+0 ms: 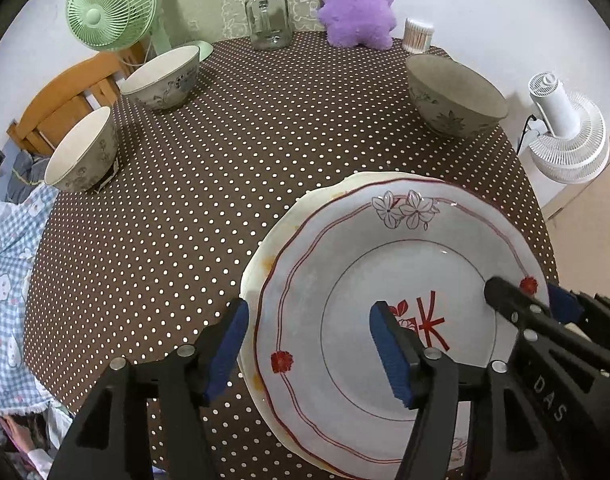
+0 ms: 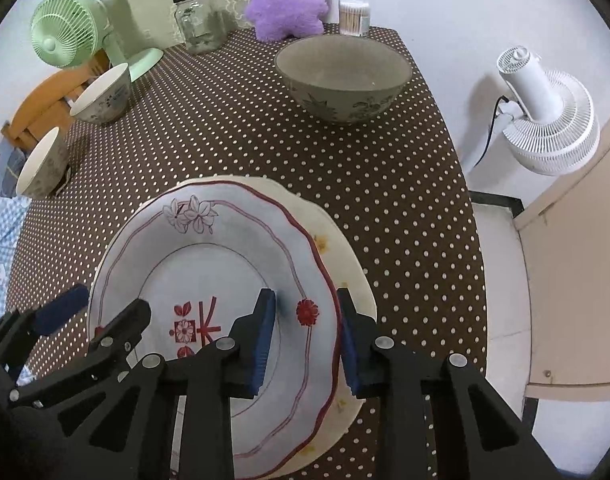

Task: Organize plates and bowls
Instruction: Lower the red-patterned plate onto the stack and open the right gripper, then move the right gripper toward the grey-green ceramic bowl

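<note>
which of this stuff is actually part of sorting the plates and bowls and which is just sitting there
Part of the job:
red-rimmed plate
cream plate beneath it
grey bowl
two white bowls

Just lying about:
green fan
glass jar
purple plush
cotton swabs
white fan

Glossy ceramic plate [image 1: 385,264]; matt dotted tablecloth [image 1: 225,160], probably cloth; clear glass jar [image 1: 267,16].

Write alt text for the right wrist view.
The right hand-held gripper straddles the right rim of a red-trimmed plate stacked on a cream plate, jaws open. Three bowls, a jar and a purple plush sit beyond on the polka-dot tablecloth.
</note>
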Demonstrator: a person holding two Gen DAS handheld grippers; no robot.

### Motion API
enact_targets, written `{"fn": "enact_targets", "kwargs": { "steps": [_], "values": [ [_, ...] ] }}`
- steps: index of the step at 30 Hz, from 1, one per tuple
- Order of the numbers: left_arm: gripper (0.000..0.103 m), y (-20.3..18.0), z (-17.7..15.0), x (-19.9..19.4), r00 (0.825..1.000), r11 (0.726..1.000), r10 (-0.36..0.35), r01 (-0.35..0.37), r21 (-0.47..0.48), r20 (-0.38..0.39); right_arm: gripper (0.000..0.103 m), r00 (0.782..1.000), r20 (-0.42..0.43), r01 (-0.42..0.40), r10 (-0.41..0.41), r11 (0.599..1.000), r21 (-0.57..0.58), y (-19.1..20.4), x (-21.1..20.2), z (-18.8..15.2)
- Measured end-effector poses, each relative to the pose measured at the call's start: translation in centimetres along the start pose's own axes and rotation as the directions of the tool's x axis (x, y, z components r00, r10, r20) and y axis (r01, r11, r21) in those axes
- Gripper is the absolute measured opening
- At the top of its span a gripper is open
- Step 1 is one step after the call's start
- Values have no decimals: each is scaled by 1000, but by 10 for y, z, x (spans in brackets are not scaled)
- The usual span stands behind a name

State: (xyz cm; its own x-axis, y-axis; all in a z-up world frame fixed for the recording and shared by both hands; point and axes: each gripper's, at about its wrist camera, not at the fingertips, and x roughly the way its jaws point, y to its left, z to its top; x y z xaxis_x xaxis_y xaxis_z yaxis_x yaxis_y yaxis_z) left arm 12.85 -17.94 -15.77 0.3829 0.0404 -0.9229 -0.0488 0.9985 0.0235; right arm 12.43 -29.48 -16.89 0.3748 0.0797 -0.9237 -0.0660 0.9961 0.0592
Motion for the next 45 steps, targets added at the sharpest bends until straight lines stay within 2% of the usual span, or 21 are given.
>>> {"fn": "enact_targets", "kwargs": {
  "steps": [5,8,13,15,19,22,28,45],
  "values": [
    [66,-2,0,-1,1000,1000,1,-1,10,-8,33,1000,-8,-6,6,1000,-26,0,-2,-2],
    [70,-1,2,-4,1000,1000,9,-8,7,-5,38,1000,-19,-11,10,999,-32,1,-2,-1],
    [77,8,4,-12,1000,1000,3,-2,-16,18,63,1000,-20,-14,14,1000,11,-10,-6,0],
    [78,10,5,-16,1000,1000,0,0,-20,28,67,1000,-8,-23,23,999,22,-14,-9,0],
    [79,13,7,-23,999,1000,12,-11,-13,47,67,999,21,-51,50,998,30,-14,-19,3],
    [80,16,7,-33,996,1000,30,-30,-8,89,67,998,41,-57,56,998,34,-11,-29,6],
    [80,35,12,-40,993,999,-12,17,-41,114,67,996,49,-71,68,996,46,3,-40,14],
    [79,138,46,-42,986,999,-49,52,-14,160,67,997,66,-33,28,997,67,105,-52,44]
  ]
}}
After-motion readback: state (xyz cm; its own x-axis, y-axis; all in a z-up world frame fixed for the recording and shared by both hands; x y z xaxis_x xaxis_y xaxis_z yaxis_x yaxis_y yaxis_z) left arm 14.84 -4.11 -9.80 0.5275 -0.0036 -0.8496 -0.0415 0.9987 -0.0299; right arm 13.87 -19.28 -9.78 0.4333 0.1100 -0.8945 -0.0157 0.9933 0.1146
